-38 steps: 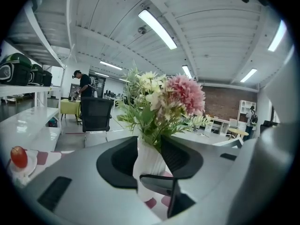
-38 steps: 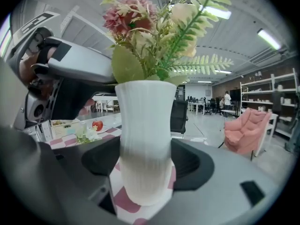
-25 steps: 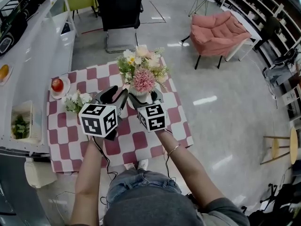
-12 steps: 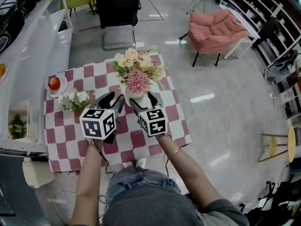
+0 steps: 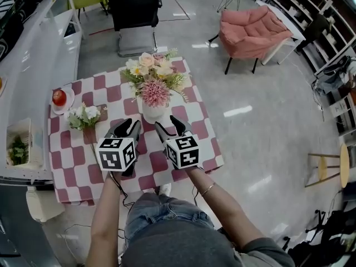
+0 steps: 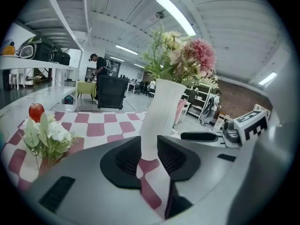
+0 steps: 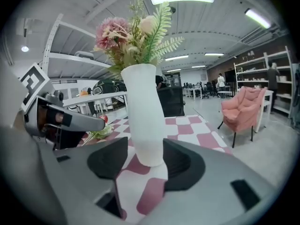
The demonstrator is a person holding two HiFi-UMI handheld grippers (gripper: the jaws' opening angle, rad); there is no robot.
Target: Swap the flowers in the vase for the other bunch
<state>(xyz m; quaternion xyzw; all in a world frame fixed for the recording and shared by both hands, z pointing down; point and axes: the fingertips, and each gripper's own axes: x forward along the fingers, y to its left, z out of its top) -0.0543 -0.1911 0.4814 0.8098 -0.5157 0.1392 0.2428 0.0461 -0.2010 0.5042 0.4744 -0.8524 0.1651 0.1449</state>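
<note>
Spare white bunch (image 5: pixel 83 115) lies at left of checked tablecloth (image 5: pixel 194 143). Left gripper (image 5: pixel 128 128): jaws apart, just been closing, nothing between them. White vase (image 5: pixel 153 113) holds pink-and-cream flowers (image 5: pixel 153 82) mid-table, just ahead. Right gripper (image 5: pixel 169 128): same, closing, unclamped, short of vase.

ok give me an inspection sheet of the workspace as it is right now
surface: table under a red and white checked cloth
job's things: white vase upright mid-table, holding pink and cream flowers; other bunch on the cloth's left side
clutter: red apple on a plate at the far left corner
grippers: left gripper and right gripper open, jaws have just been closing, nothing between them; vase just ahead of both
cables: thin cables trail from the grippers toward the person
surroundings: black chair, pink armchair, white counter with a basket
</note>
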